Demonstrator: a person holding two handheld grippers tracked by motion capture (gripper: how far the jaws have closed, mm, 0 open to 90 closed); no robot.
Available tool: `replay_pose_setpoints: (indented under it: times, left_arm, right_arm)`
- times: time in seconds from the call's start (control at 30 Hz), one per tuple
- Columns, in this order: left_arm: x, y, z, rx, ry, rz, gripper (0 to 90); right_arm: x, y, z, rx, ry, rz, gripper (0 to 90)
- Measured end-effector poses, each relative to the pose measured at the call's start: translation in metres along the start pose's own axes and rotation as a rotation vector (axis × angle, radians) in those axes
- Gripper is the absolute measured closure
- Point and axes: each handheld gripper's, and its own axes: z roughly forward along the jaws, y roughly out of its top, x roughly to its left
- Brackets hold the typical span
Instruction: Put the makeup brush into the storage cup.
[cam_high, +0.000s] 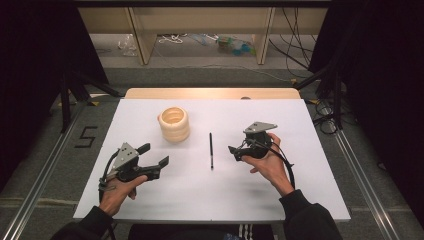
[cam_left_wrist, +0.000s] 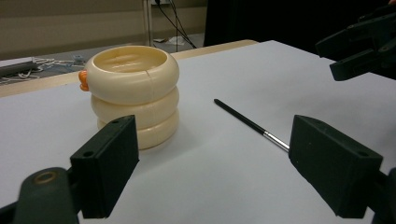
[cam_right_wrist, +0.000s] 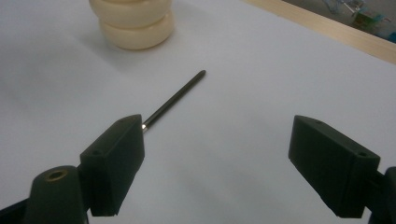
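Observation:
A cream holder (cam_high: 174, 123) shaped like three stacked rings stands upright on the white table (cam_high: 280, 195), left of centre. In the left gripper view the cream holder (cam_left_wrist: 135, 93) has a small orange bit on its side. A thin black rod (cam_high: 211, 150) with a short silver section lies flat to its right. My left gripper (cam_high: 154, 155) is open at the front left, aimed between holder and rod (cam_left_wrist: 247, 122). My right gripper (cam_high: 234, 153) is open just right of the rod, and its left jaw hides the near end of the rod (cam_right_wrist: 175, 98). Neither gripper holds anything.
A wooden strip (cam_high: 210, 93) borders the table's far edge. Beyond it are shelf legs, cables (cam_high: 295, 45) and litter on the floor. Metal rails (cam_high: 360, 170) run along both sides of the table. Black drapes close both sides.

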Motion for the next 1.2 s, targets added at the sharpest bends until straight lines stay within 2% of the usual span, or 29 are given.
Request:
replay_pose_setpoints:
  times: [0.1,0.37,0.43,0.5,0.6,0.67,0.7,0.77,0.8,0.9,1.13,1.2]
  left_arm:
    - [0.0,0.0,0.0,-0.003,-0.001,-0.002,15.8]
    - [0.0,0.0,0.0,-0.001,-0.003,-0.004,15.8]
    - [0.0,0.0,0.0,-0.006,-0.003,-0.007,15.8]
    - [0.0,0.0,0.0,-0.002,-0.003,-0.013,15.8]
    - [0.001,0.0,0.0,-0.002,0.002,-0.016,15.9]
    - [0.0,0.0,0.0,-0.002,0.002,-0.019,15.8]
    - [0.0,0.0,0.0,0.0,0.001,-0.01,15.8]
    - [0.0,0.0,0.001,0.0,0.0,-0.017,15.8]
    - [0.001,0.0,0.001,0.002,0.0,-0.006,15.8]
    - [0.001,0.0,0.001,0.004,0.001,-0.007,15.8]
    - [0.001,0.0,0.001,0.002,0.001,-0.004,15.8]
    - [0.001,0.0,0.001,0.005,0.001,-0.005,15.8]
  right_arm:
    - [0.001,0.008,0.008,0.037,0.007,-0.019,18.9]
    - [0.002,0.016,0.025,0.075,0.021,-0.03,18.6]
    - [0.004,0.021,0.031,0.099,0.031,-0.036,18.7]
    - [0.005,0.022,0.033,0.092,0.023,-0.038,18.6]
    - [0.007,0.027,0.042,0.129,0.033,-0.045,18.6]
    - [0.008,0.027,0.045,0.123,0.028,-0.043,18.6]
    - [0.008,0.029,0.048,0.151,0.039,-0.047,18.6]
    - [0.009,0.031,0.051,0.162,0.038,-0.054,18.6]
    - [0.009,0.032,0.052,0.162,0.038,-0.046,18.6]
    - [0.009,0.033,0.055,0.171,0.04,-0.052,19.0]
    - [0.013,0.039,0.071,0.196,0.044,-0.084,20.1]
    - [0.014,0.04,0.071,0.206,0.05,-0.071,20.0]
